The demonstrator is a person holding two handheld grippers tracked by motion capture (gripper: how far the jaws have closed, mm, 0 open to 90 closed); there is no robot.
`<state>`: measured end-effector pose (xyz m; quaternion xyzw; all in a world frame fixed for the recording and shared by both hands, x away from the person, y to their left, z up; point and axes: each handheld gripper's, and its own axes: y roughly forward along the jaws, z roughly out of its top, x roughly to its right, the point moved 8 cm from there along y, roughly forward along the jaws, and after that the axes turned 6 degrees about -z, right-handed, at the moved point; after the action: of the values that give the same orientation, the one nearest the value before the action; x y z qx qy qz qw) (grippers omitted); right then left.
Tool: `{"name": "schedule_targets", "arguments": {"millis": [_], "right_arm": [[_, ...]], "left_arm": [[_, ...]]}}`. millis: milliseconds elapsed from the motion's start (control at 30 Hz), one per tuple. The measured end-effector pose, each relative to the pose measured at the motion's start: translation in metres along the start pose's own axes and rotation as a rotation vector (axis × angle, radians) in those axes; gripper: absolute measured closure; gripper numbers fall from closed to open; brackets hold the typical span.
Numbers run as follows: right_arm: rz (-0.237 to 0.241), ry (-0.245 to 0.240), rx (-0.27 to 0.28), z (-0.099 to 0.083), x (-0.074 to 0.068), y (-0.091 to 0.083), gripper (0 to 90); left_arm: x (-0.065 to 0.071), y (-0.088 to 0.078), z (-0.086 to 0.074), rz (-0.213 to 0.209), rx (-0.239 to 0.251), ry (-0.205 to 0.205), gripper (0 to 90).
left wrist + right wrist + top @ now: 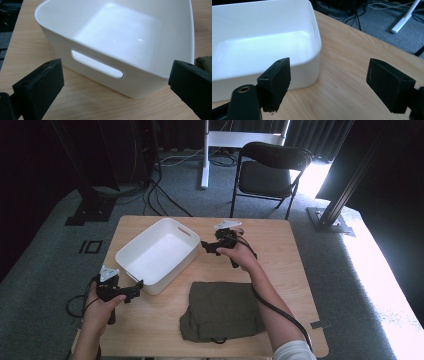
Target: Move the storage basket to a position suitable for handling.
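On counter [280, 250], white bin [157, 254] between two wide-open, empty tools, left [134, 288] and right [207, 246]; probably light, stiff, slick, best gripped at rim or handle slot [97, 67]; green cloth [221, 311] nearby.

An empty white bin [158, 254] sits upright beside folded olive cloth [222, 311] on the table [280, 250].

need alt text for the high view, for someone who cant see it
A person at a wooden table holds an open left gripper and an open right gripper at opposite ends of an empty white bin. A folded olive-green garment lies nearer the person; a black chair stands beyond.
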<state>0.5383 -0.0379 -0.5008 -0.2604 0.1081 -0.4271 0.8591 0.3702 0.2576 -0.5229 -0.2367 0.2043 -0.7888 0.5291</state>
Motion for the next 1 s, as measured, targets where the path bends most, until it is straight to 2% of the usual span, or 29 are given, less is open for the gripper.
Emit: {"name": "schedule_targets", "arguments": {"millis": [267, 333, 400, 600, 633, 667, 700, 733, 800, 833, 867, 900, 933, 1000], "right_arm": [[-0.034, -0.043, 0.005, 0.015, -0.007, 0.027, 24.6], [-0.048, -0.063, 0.010, 0.018, -0.006, 0.033, 28.9], [-0.069, -0.068, 0.014, 0.023, -0.006, 0.041, 38.6], [-0.071, -0.071, -0.022, 0.024, -0.005, 0.054, 48.3], [-0.066, -0.076, -0.022, 0.024, -0.006, 0.057, 50.5], [-0.072, -0.103, -0.030, 0.023, -0.007, 0.061, 53.9], [-0.072, -0.103, -0.030, 0.023, -0.007, 0.061, 53.9], [-0.072, -0.108, -0.028, 0.023, -0.008, 0.064, 58.7], [-0.073, -0.109, -0.044, 0.022, -0.009, 0.066, 59.6], [-0.075, -0.114, -0.057, 0.021, -0.009, 0.067, 59.5], [-0.081, -0.115, -0.064, 0.020, -0.010, 0.069, 63.1], [-0.081, -0.115, -0.064, 0.020, -0.010, 0.069, 63.1], [-0.065, -0.115, -0.081, 0.018, -0.012, 0.070, 69.9], [-0.060, -0.118, -0.092, 0.017, -0.013, 0.070, 73.3]], "left_arm": [[-0.006, 0.001, 0.008, 0.026, 0.032, -0.041, 1.2], [-0.006, 0.002, 0.008, 0.027, 0.035, -0.052, 1.2], [-0.007, 0.005, 0.006, 0.029, 0.034, -0.066, 1.3], [-0.004, 0.013, 0.005, 0.022, 0.025, -0.066, 1.3], [-0.003, 0.014, 0.005, 0.020, 0.023, -0.066, 1.3], [-0.003, 0.015, 0.004, 0.022, 0.022, -0.070, 1.3], [-0.004, 0.016, 0.004, 0.026, 0.018, -0.073, 1.3], [-0.004, 0.018, 0.003, 0.029, 0.014, -0.069, 3.4], [-0.005, 0.020, 0.002, 0.038, 0.012, -0.088, 5.3], [-0.005, 0.021, 0.002, 0.043, 0.011, -0.082, 5.6], [-0.006, 0.022, 0.001, 0.064, 0.009, -0.090, 8.0], [-0.006, 0.022, 0.001, 0.064, 0.009, -0.090, 9.4], [-0.006, 0.022, 0.001, 0.069, 0.014, -0.094, 13.1], [-0.006, 0.023, 0.001, 0.071, 0.021, -0.112, 15.3]]}}
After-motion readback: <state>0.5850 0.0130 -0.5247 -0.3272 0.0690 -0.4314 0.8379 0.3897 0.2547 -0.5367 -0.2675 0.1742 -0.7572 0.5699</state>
